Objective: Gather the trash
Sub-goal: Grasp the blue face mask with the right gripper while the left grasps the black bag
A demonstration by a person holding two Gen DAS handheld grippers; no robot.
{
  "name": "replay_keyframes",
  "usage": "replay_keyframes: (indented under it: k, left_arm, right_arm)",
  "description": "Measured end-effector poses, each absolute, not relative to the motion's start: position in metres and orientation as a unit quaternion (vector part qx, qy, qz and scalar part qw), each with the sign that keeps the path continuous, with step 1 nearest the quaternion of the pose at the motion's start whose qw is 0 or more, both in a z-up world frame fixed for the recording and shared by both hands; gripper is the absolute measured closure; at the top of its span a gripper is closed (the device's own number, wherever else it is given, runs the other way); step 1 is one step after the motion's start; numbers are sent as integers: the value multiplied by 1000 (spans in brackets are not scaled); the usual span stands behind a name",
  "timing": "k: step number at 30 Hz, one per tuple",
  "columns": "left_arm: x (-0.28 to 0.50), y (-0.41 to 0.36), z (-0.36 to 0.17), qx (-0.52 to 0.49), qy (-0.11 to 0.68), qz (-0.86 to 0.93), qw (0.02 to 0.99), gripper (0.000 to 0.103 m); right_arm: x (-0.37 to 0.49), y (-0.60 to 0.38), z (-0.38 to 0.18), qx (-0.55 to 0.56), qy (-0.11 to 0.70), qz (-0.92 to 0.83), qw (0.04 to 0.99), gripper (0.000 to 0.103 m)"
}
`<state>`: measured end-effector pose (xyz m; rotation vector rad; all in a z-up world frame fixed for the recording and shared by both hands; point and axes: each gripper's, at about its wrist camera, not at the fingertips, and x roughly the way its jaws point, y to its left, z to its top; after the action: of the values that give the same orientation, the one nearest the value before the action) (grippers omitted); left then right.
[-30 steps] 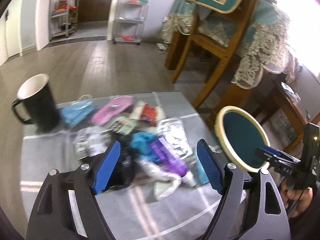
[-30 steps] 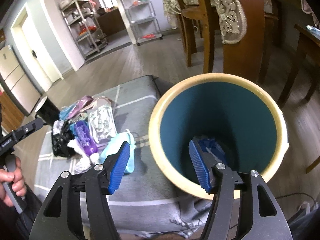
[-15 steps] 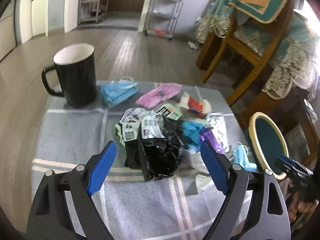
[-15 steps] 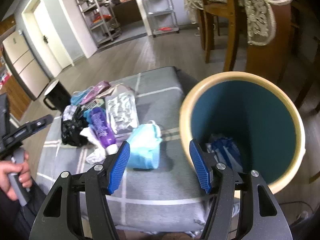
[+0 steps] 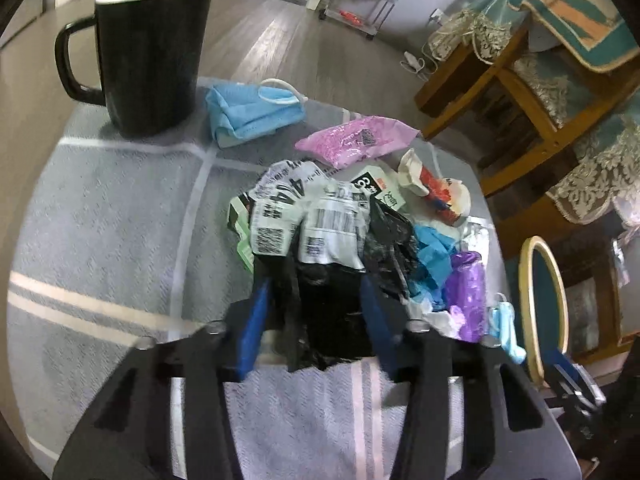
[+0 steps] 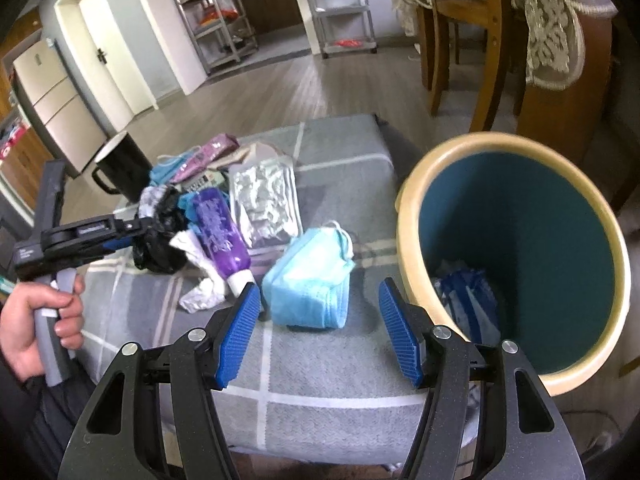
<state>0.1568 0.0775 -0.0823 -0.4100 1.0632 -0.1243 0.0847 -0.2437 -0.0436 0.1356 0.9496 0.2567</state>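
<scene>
A heap of trash lies on the grey checked cloth (image 5: 100, 216). My left gripper (image 5: 316, 320) stands with its blue pads on either side of a crumpled black plastic bag (image 5: 336, 304) with white labels; the jaws are narrowed around it, touching or nearly so. It also shows in the right wrist view (image 6: 132, 232). My right gripper (image 6: 320, 332) is open and empty just in front of a light blue face mask (image 6: 308, 280). A purple bottle (image 6: 218, 232) and a foil packet (image 6: 264, 196) lie beside it. The teal bin (image 6: 516, 248) with a cream rim stands to the right.
A black mug (image 5: 148, 52) stands at the cloth's far left. A blue mask (image 5: 248, 112), a pink packet (image 5: 356, 140) and a red-white wrapper (image 5: 436, 192) lie behind the heap. Wooden chairs (image 5: 520, 80) stand beyond. The bin holds blue trash (image 6: 468, 292).
My left gripper moved forward and down onto the black bag and its jaws narrowed around it. My right gripper drew back left from the bin toward the light blue mask.
</scene>
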Motion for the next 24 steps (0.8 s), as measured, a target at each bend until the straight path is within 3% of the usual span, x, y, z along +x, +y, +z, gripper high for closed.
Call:
replay_keyframes:
  k: [4, 6, 15, 17, 20, 24]
  left_arm:
    - [149, 75, -76, -185, 494, -64, 847, 87]
    - [143, 78, -72, -200, 486, -73, 847, 92]
    - [112, 95, -42, -233, 435, -81, 866, 93]
    - [109, 93, -37, -228, 429, -83, 870, 93]
    - [106, 88, -29, -217, 418, -88, 878, 93]
    - [98, 79, -18, -205, 399, -103, 888, 93]
  right_arm:
    - [90, -245, -53, 78, 469, 121, 872, 40]
    - [92, -242, -56, 79, 472, 124, 869, 40]
    - [101, -223, -73, 57, 487, 139, 860, 42]
    - [102, -218, -79, 43, 496, 142, 856, 62]
    - [101, -216, -84, 35, 501, 148, 852, 77]
    - [97, -221, -78, 34, 492, 152, 856, 85]
